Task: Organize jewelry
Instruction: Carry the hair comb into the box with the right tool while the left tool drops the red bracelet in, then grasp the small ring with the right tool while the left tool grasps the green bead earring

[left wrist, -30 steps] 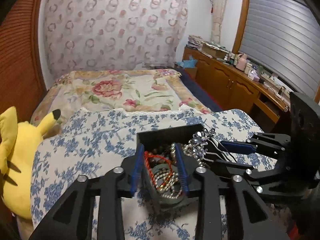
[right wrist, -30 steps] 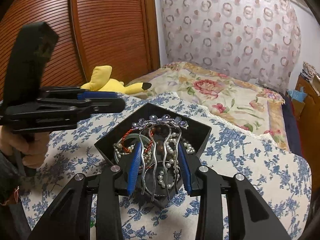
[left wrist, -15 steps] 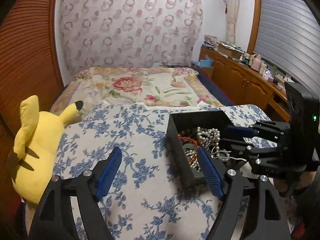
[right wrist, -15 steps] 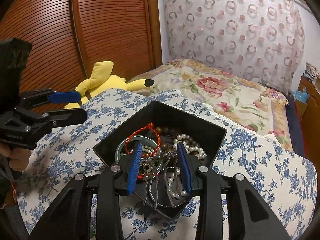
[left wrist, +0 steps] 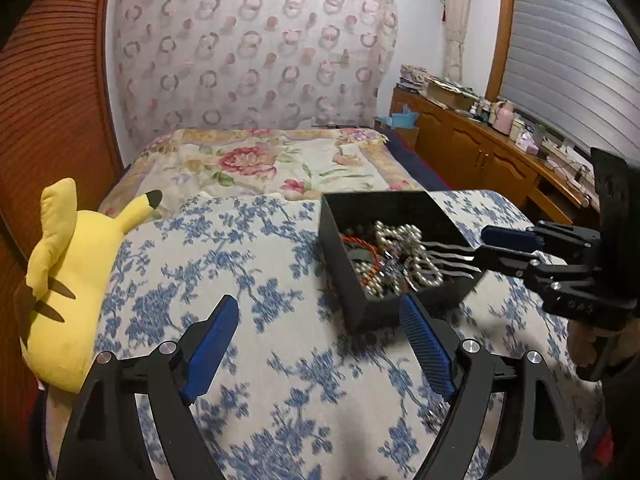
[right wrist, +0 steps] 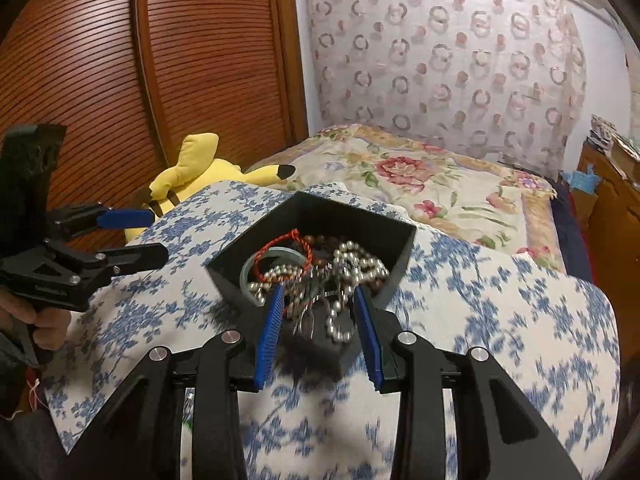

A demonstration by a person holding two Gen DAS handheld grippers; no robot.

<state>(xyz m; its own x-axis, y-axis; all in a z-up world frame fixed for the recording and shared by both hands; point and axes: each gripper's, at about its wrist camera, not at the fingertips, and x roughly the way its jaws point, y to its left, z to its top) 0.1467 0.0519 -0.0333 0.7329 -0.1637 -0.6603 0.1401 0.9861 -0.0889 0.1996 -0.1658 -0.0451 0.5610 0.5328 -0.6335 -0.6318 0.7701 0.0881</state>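
The right tongs (right wrist: 316, 320) stand parted over the comb (right wrist: 308, 300) in the box (right wrist: 394, 264); the left tongs (left wrist: 320, 344) gape idle, empty.

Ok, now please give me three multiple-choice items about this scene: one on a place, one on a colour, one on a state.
1. Where does the black box stand?
A) on the blue-flowered cloth
B) on the wooden cabinet
C) on the yellow toy

2. What colour is the cord in the box?
A) green
B) red
C) white

3. How is the left gripper?
A) shut on a necklace
B) shut, empty
C) open, empty

Answers:
1 A: the box rests directly on the cloth.
2 B: a red loop lies over the beads.
3 C: its fingers stand wide apart above the cloth with nothing between them.
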